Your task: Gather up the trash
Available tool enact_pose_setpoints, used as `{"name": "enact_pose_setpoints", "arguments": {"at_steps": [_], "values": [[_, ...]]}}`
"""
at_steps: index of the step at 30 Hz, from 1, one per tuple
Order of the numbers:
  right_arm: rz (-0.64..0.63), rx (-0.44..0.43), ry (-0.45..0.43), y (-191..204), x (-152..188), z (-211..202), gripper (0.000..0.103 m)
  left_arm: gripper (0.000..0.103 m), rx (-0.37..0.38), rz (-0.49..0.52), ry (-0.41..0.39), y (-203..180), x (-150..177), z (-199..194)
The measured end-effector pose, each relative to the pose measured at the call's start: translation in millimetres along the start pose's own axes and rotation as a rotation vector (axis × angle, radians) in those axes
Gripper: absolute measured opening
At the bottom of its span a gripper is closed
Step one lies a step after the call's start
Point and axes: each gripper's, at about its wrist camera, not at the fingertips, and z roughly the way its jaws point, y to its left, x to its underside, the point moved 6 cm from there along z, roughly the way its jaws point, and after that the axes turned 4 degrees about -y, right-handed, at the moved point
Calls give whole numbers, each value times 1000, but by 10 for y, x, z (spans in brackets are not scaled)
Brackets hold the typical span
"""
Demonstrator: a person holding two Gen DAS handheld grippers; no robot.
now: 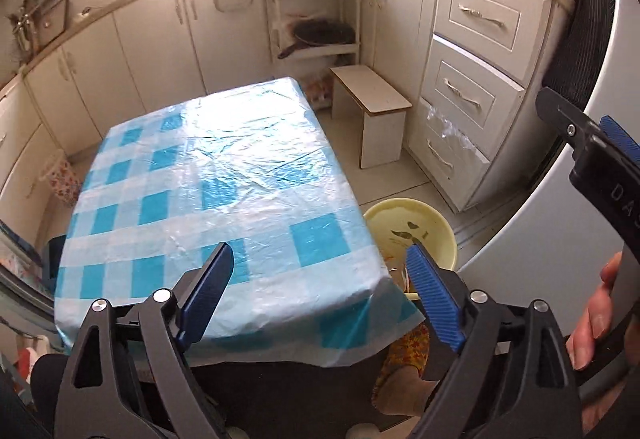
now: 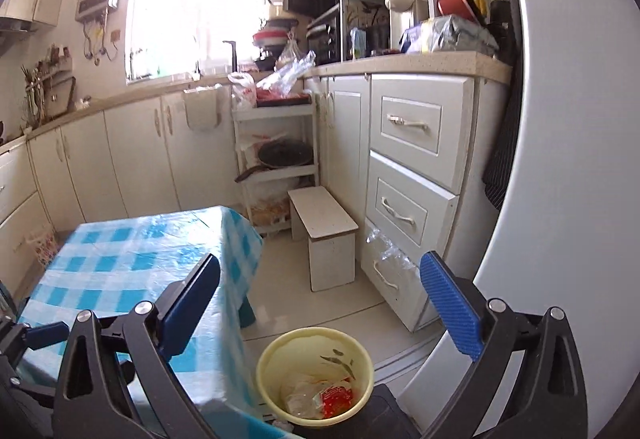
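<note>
Left gripper (image 1: 320,263) hangs above the checkered tablecloth (image 1: 208,175), jaws wide apart, holding nothing. No trash visible on the cloth. Right gripper (image 2: 320,279) likewise spread and empty, pitched down over the floor. Trash, including a red wrapper (image 2: 335,397), sits in the yellow bin (image 2: 276,351) just below-ahead. Looks nearly done: scan table edges and floor before moving.

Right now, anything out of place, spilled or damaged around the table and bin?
One oddity: a crumpled clear plastic bag is caught on the bottom drawer beside the white stool. Otherwise nothing stands out: the checked tablecloth is bare and wrappers sit inside the yellow bin. Both hand-held grippers are open and hold nothing.
</note>
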Motion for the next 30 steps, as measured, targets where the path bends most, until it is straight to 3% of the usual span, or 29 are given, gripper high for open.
{"name": "enact_pose_setpoints", "arguments": {"at_steps": [3,5,15,22,30], "values": [[-10,45,-92,66,-59,-385,96,88,-14,-6,-46,196,68,-356],[-7,25,-103,116,-78,-601,96,89,-16,-21,-72,316,99,-544],[34,-125,8,513,-27,-1384,96,90,-17,-60,-127,724,397,-1301],[24,-93,120,674,253,-1626,96,95,-52,-50,-155,872,611,-1691],[56,-85,121,792,358,-1862,96,95,-83,-44,-144,965,848,-1862]]}}
